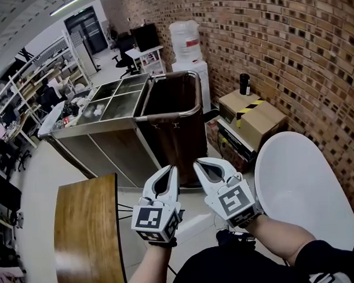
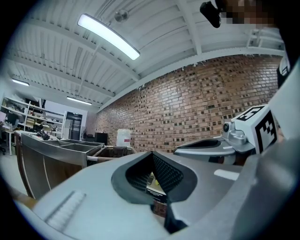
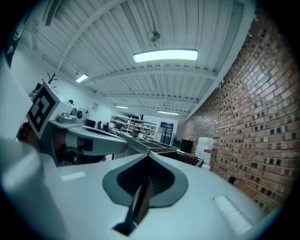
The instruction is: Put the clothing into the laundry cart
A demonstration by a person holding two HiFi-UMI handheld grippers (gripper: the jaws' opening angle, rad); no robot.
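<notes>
The laundry cart [image 1: 175,112], a dark brown bag in a metal frame, stands ahead of me against a steel housekeeping trolley [image 1: 103,111]. Its inside is dark and I see no clothing in any view. My left gripper [image 1: 170,168] and right gripper [image 1: 198,162] are held side by side, close in front of the cart's near side and pointing at it. Both are shut with nothing between the jaws. The cart [image 2: 114,151] also shows past the left gripper [image 2: 151,153]. In the right gripper view the cart [image 3: 188,157] lies beyond the right gripper [image 3: 150,155].
A wooden table [image 1: 87,228] is at my lower left and a white round tabletop [image 1: 300,186] at my right. Cardboard boxes [image 1: 254,115], a black bottle [image 1: 244,83] and a water dispenser [image 1: 188,45] line the brick wall [image 1: 290,53]. Shelving stands at the far left.
</notes>
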